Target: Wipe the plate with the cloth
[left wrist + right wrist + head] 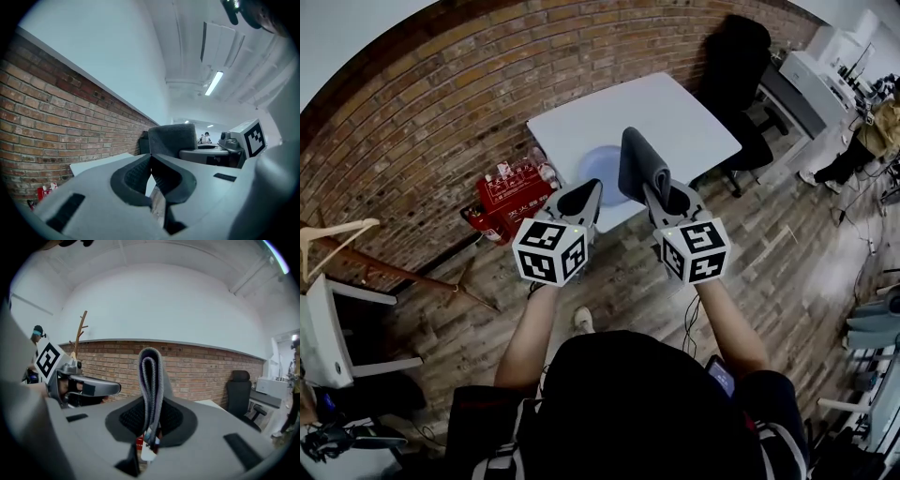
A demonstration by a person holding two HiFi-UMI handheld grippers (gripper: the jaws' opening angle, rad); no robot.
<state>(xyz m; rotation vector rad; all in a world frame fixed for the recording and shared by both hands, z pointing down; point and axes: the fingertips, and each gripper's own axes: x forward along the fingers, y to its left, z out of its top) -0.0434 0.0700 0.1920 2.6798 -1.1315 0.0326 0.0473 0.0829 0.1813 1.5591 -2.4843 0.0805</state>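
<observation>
Well, both grippers hover above the near edge of the white table (pixel 628 108). The left gripper (pixel 589 192) has its jaws pressed together with nothing between them. The right gripper (pixel 661 195) is clamped on a folded grey cloth (pixel 641 164), which stands upright out of its jaws. The pale blue plate (pixel 598 167) lies on the table near that same edge, partly hidden behind the cloth. A red box (pixel 511 192) sits on the floor just beside the table's left corner.
</observation>
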